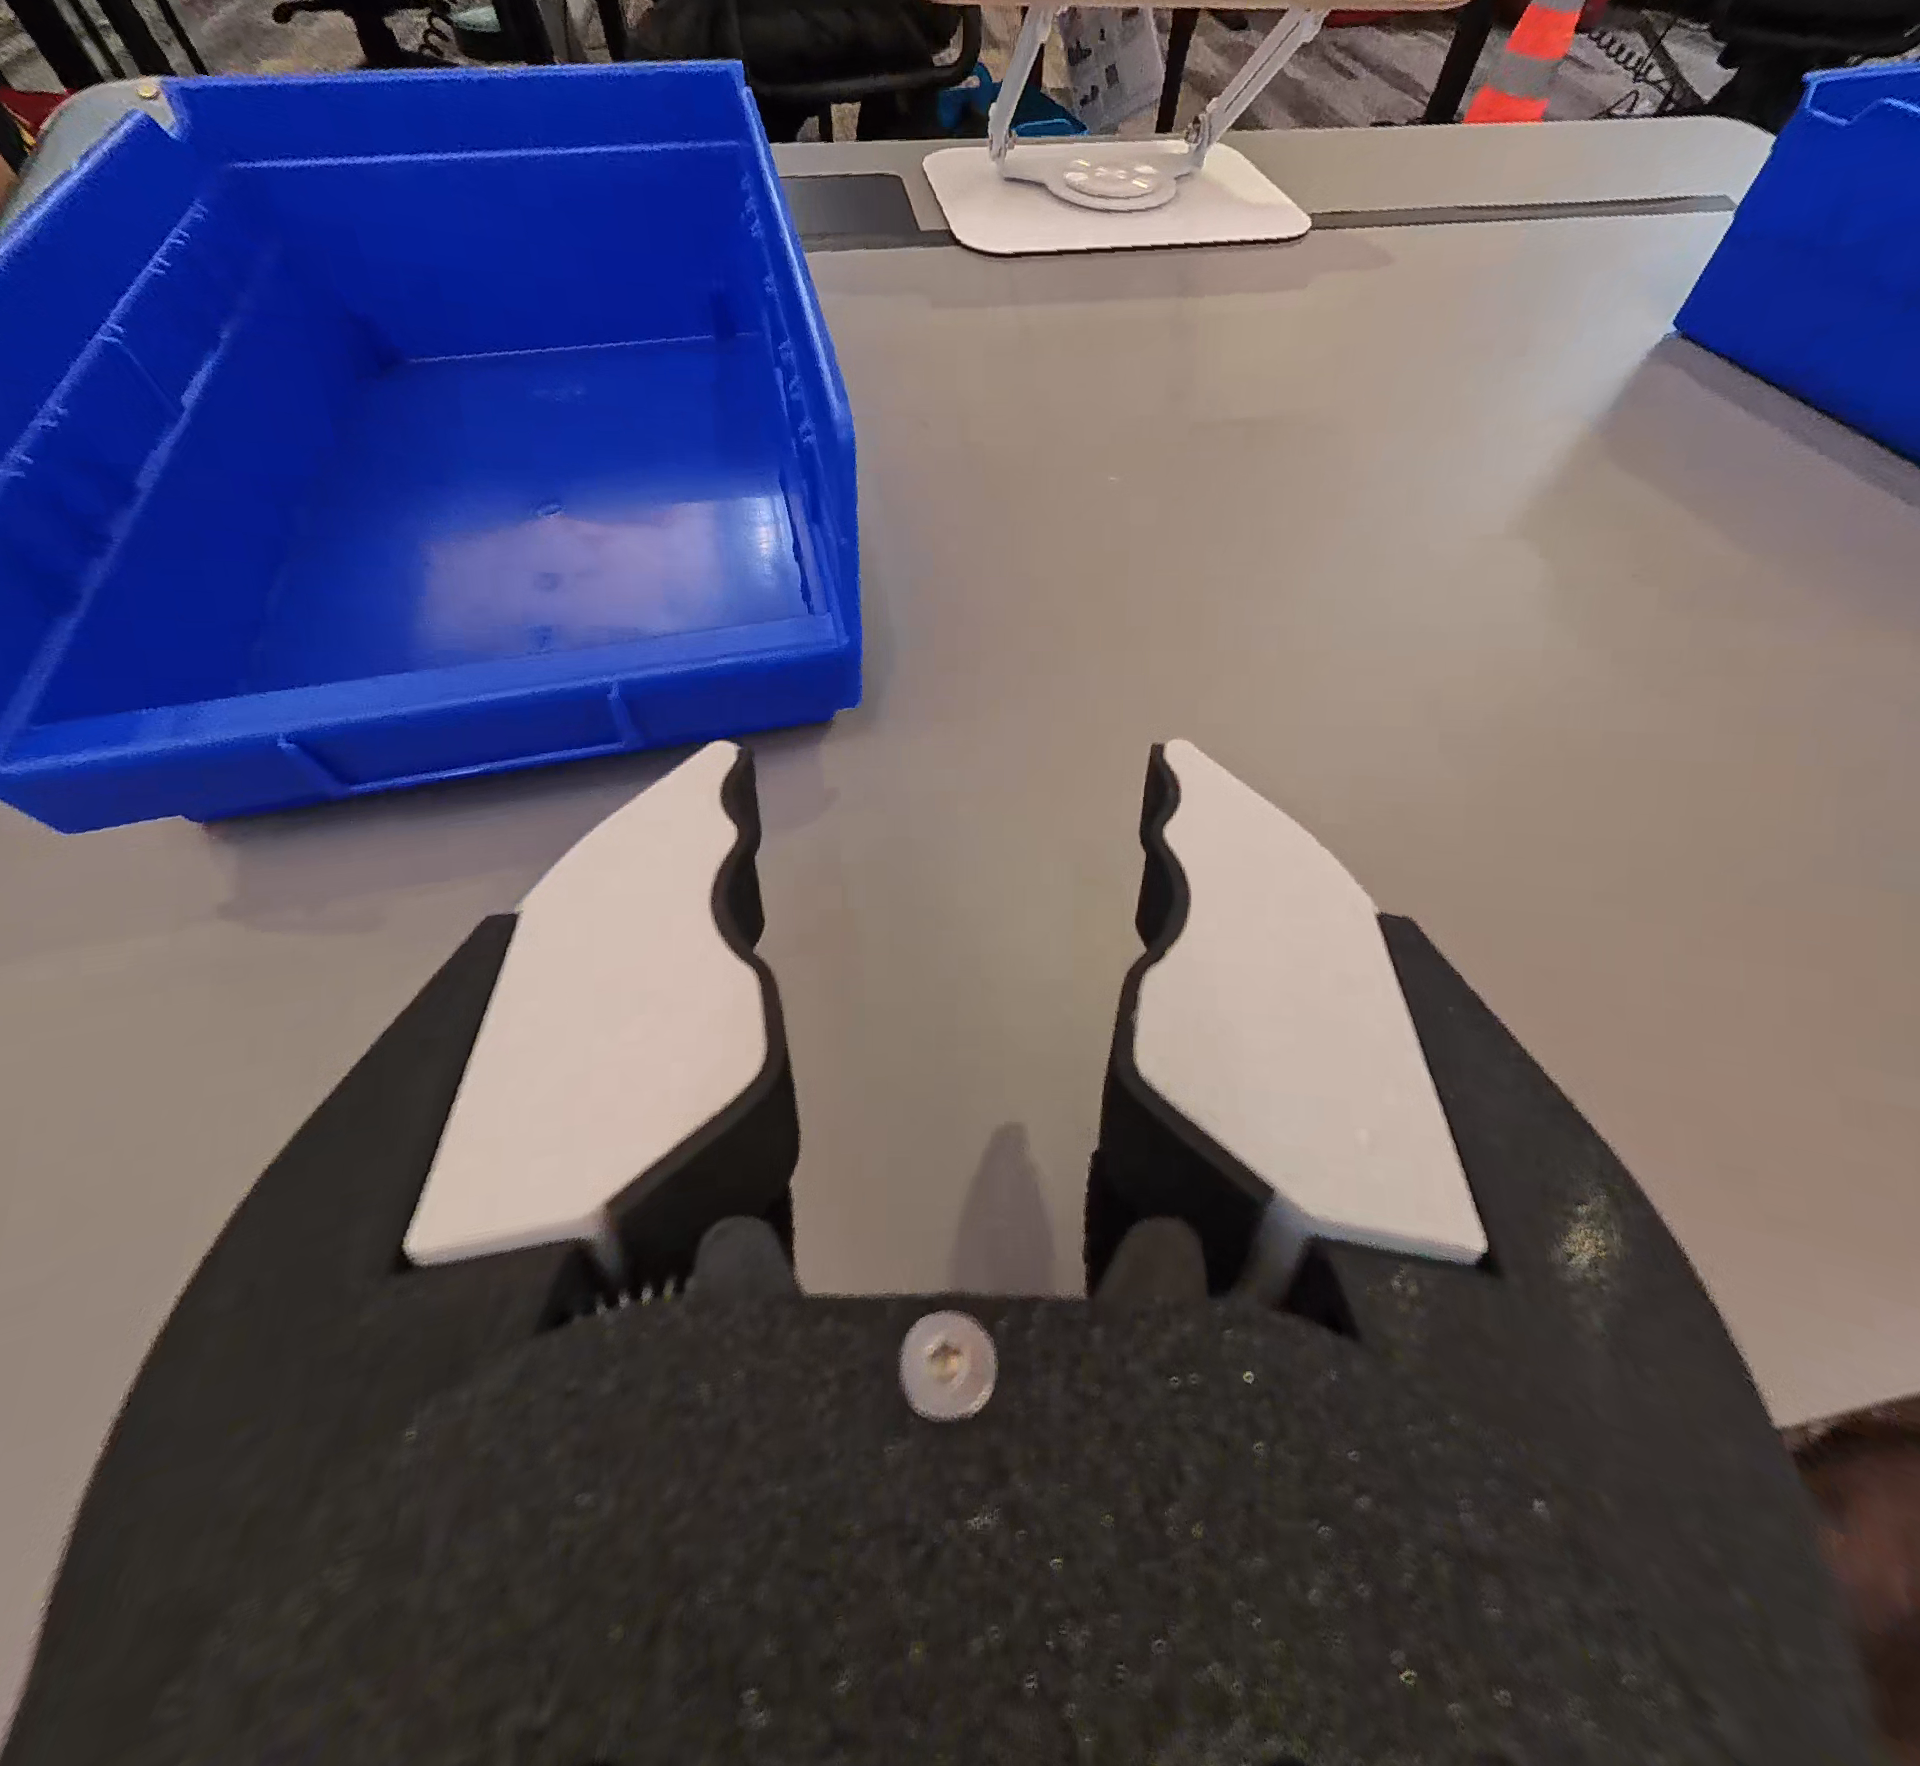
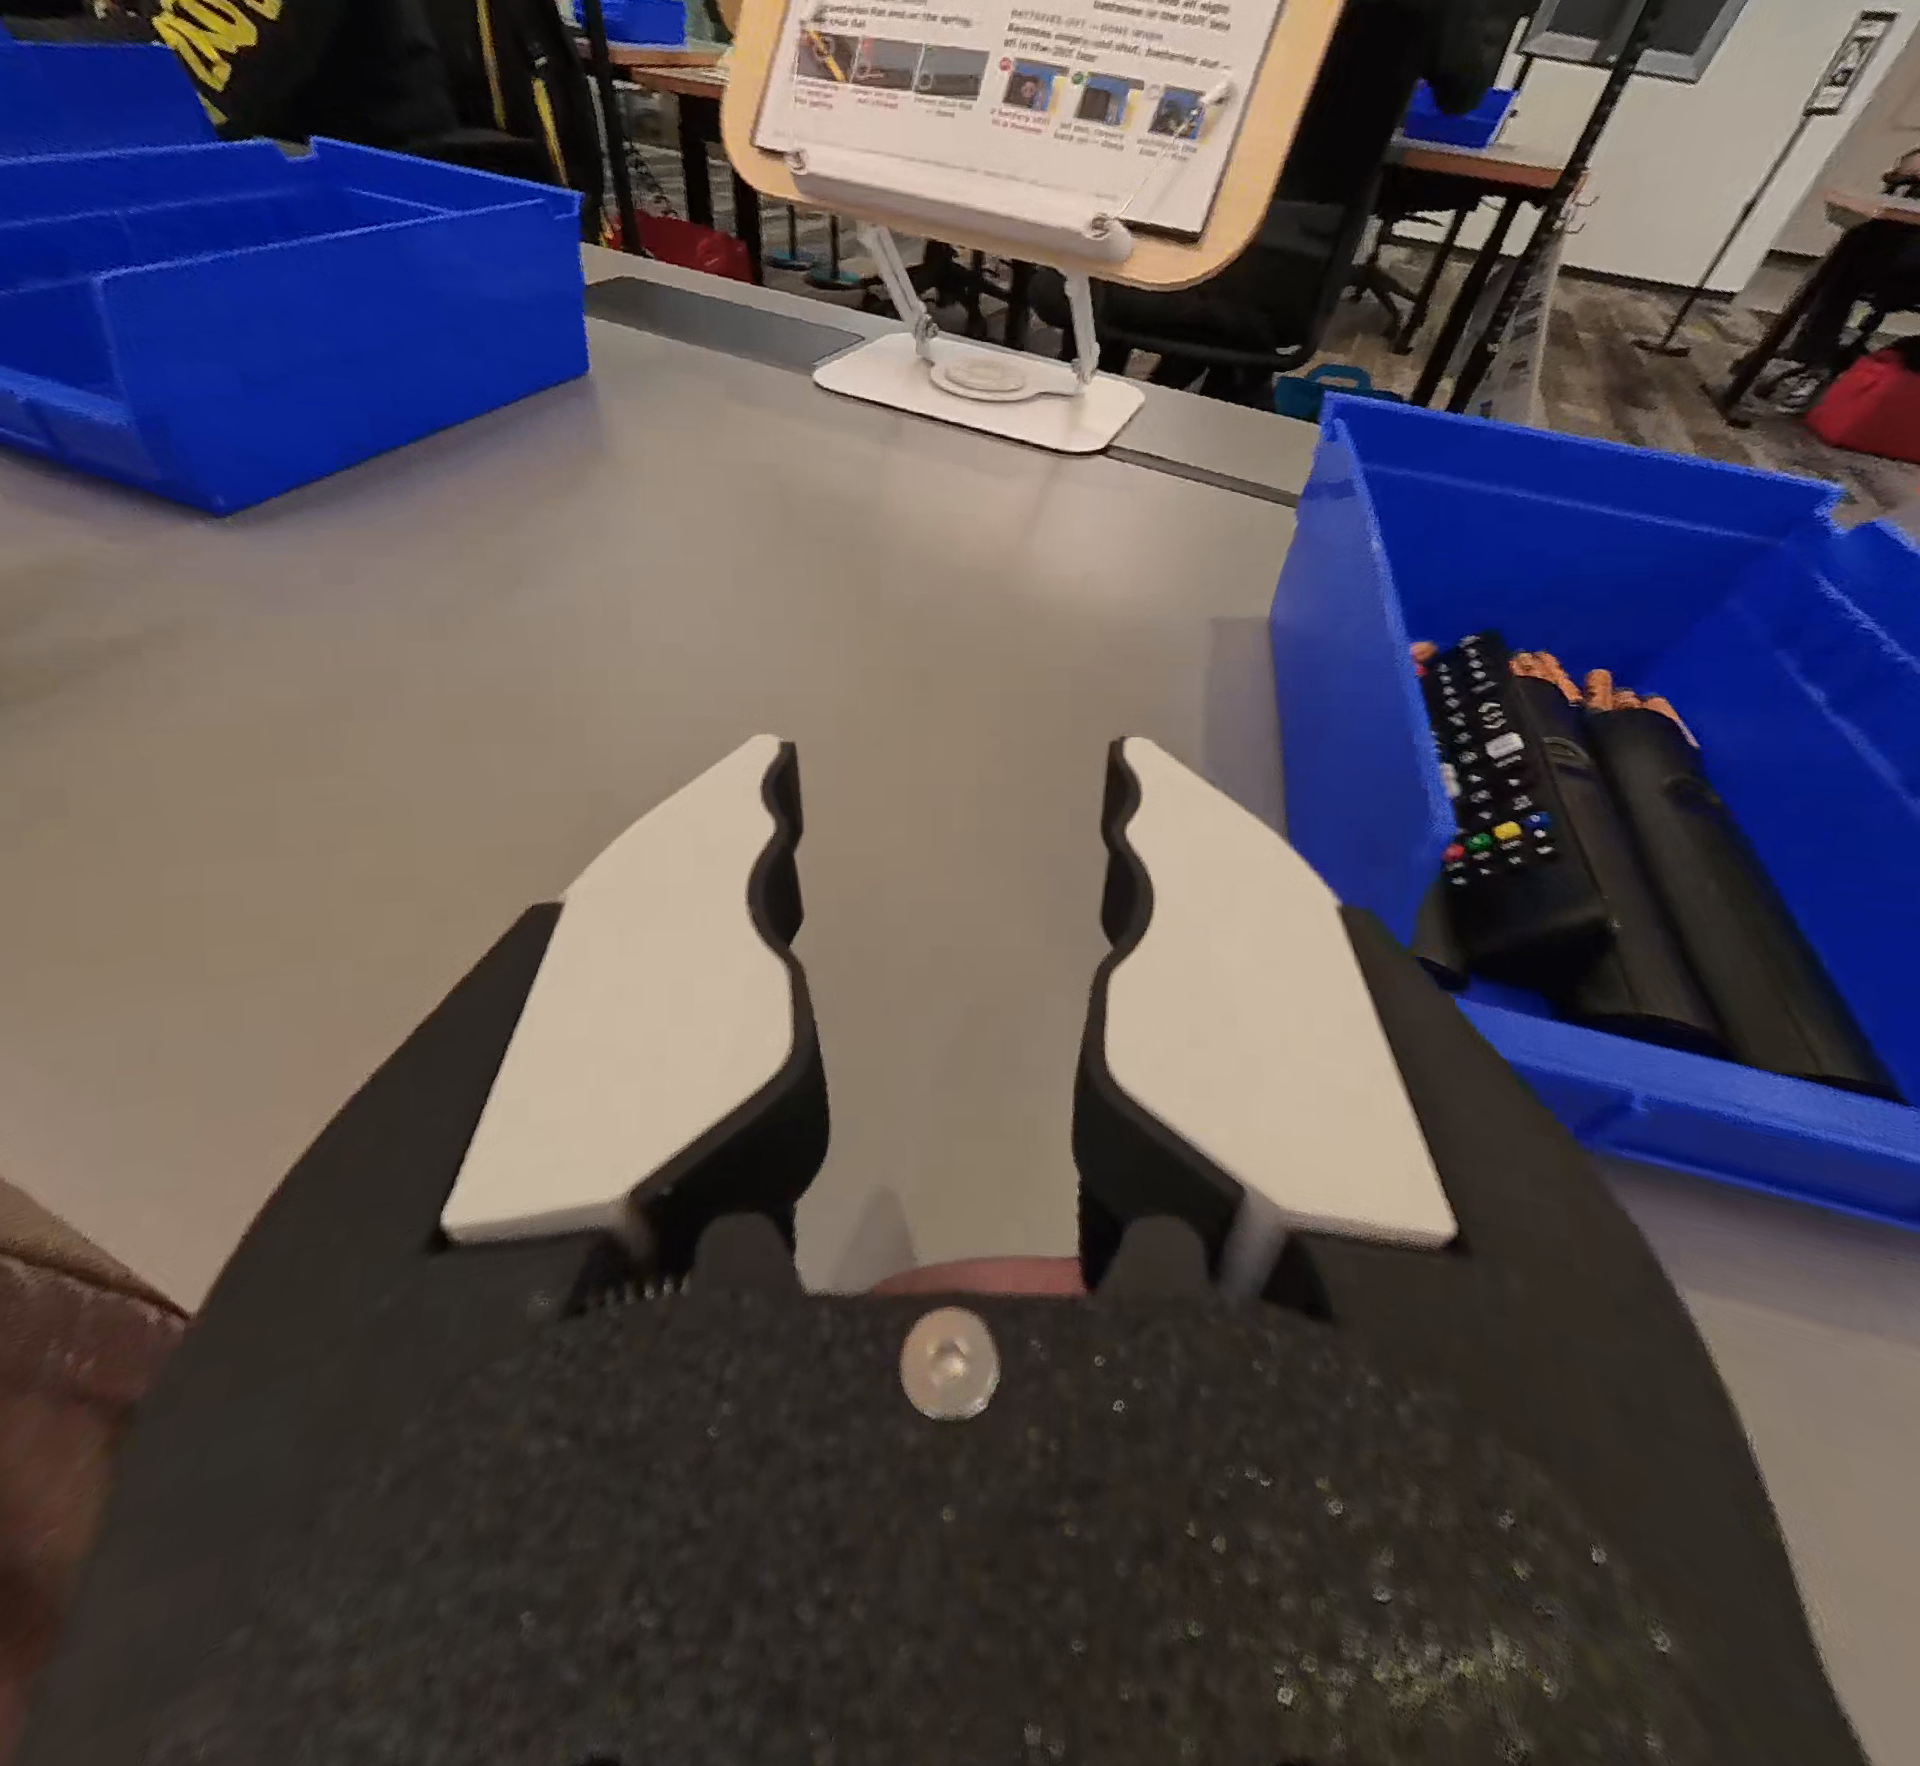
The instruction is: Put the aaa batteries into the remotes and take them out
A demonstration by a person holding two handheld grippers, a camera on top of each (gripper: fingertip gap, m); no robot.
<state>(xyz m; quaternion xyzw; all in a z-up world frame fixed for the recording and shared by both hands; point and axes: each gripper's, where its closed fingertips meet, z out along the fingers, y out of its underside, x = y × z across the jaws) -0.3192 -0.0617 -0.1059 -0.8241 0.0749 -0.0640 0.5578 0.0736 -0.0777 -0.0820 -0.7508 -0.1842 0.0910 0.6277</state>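
instruction sheet (image 2: pixel 1023 33) | printed text and photos | on stand (image 2: pixel 977 386)

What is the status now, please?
Left gripper open, empty. Right gripper open, empty. Remotes in right blue bin. Table between clear.

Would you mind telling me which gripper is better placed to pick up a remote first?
Probably the right gripper: open, with the remotes in the blue bin just to its right. The left gripper sits by an empty blue bin.
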